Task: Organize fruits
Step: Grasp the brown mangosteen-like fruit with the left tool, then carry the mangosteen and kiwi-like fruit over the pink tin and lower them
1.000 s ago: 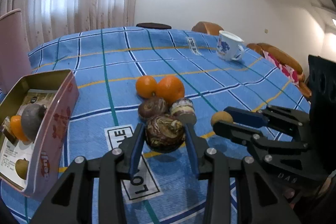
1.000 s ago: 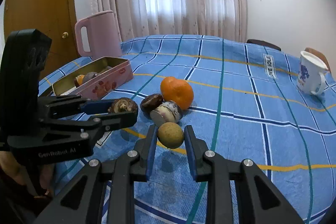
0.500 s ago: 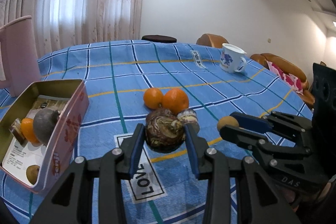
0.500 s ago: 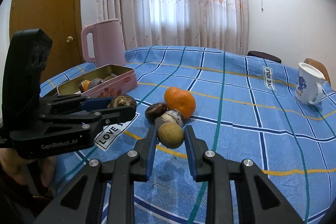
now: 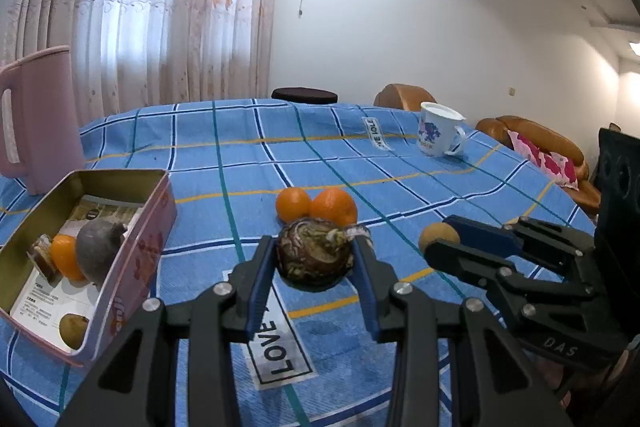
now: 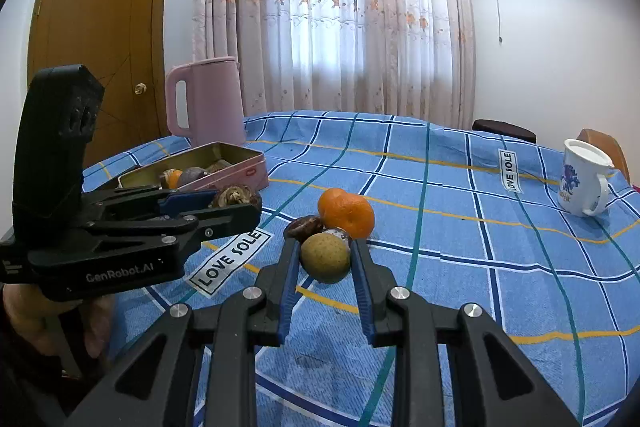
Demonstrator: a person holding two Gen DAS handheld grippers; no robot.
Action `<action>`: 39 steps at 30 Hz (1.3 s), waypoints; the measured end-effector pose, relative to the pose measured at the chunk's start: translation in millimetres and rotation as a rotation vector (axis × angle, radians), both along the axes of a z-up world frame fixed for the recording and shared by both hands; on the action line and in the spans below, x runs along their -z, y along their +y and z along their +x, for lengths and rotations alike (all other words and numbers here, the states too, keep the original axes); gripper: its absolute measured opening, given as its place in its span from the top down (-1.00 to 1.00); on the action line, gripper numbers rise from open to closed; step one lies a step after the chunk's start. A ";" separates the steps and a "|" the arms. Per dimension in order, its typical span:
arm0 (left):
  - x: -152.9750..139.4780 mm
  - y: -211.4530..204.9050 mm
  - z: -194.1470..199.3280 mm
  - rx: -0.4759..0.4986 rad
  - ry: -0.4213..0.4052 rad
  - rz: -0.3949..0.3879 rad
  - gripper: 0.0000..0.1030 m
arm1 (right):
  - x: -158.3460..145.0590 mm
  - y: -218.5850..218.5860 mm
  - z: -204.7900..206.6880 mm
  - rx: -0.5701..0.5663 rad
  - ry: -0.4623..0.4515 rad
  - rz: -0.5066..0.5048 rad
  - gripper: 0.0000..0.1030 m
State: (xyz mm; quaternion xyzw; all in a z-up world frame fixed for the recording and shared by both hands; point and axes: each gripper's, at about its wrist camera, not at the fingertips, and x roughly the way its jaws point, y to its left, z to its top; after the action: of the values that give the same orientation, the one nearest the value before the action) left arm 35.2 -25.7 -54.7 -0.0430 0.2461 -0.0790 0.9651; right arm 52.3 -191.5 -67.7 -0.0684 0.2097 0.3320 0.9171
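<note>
My left gripper (image 5: 316, 259) is shut on a mottled brown fruit (image 5: 314, 257) and holds it above the blue checked tablecloth. My right gripper (image 6: 325, 259) is shut on a small tan fruit (image 6: 325, 258), also lifted; it shows at the right of the left wrist view (image 5: 438, 235). Two oranges (image 5: 316, 205) lie on the cloth behind, with a dark brown fruit (image 6: 303, 227) and a pale one partly hidden. The pink tin (image 5: 154, 227) at the left holds an orange, a grey-purple fruit and a small tan fruit.
A pink jug (image 6: 208, 99) stands behind the tin. A white mug (image 6: 582, 179) stands at the far right of the table (image 6: 480, 227). Chairs and a sofa are beyond the table's far edge.
Both grippers have risen and pulled back from the fruit pile, each carrying its fruit. The pile on the cloth has not moved.
</note>
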 end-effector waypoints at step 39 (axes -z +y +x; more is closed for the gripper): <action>-26.8 42.2 -8.5 -0.141 -0.016 0.033 0.22 | -40.7 21.9 14.5 -0.086 -0.032 0.047 0.46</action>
State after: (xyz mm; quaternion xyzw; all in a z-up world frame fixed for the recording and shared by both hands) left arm 26.8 16.4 -27.9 -0.0439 0.2360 -0.0070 0.9707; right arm 66.8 -169.7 -27.0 -0.0613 0.1841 0.3749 0.9065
